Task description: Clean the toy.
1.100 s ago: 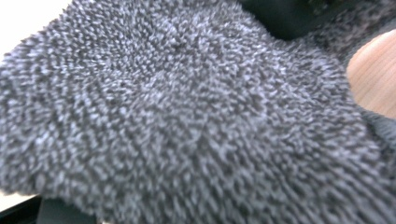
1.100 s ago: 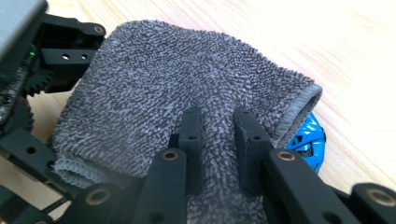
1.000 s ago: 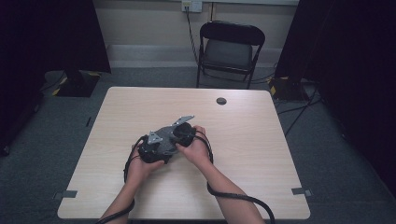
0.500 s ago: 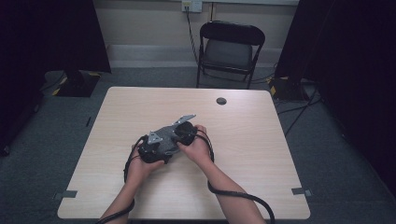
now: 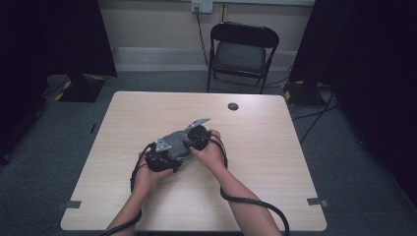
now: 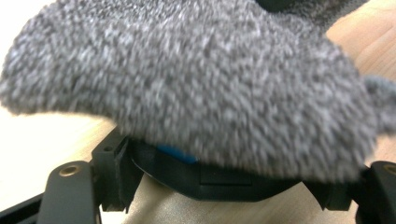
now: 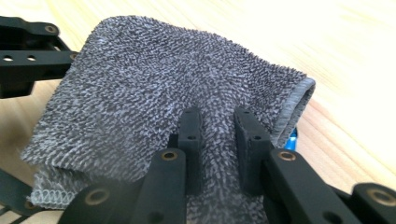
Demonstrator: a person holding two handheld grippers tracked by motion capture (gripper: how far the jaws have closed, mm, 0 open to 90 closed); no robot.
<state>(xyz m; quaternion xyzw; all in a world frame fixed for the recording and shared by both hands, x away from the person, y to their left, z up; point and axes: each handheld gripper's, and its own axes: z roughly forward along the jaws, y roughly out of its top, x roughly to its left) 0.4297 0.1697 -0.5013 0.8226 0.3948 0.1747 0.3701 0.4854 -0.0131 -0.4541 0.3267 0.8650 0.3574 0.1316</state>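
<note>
We are holding a grey cloth (image 5: 173,142) just above the middle of the table (image 5: 265,147), between our two grippers. Our right gripper (image 7: 219,140) is pinching a ridge of the cloth, its jaws drawn narrow with the fabric bunched between the pads. Our left gripper (image 6: 224,179) is standing wide; the cloth is draping over the top of its jaws, and something black with a blue patch (image 6: 175,154) is sitting between them, though we cannot tell what it is or whether the pads are pressing on it. In the right gripper view one hemmed edge (image 7: 299,100) is showing doubled over, so we are judging the cloth partly folded. Flattening it and setting it down on the table is what we are reckoning remains. A small dark disc (image 5: 232,106) is lying well apart, toward the far edge.
</note>
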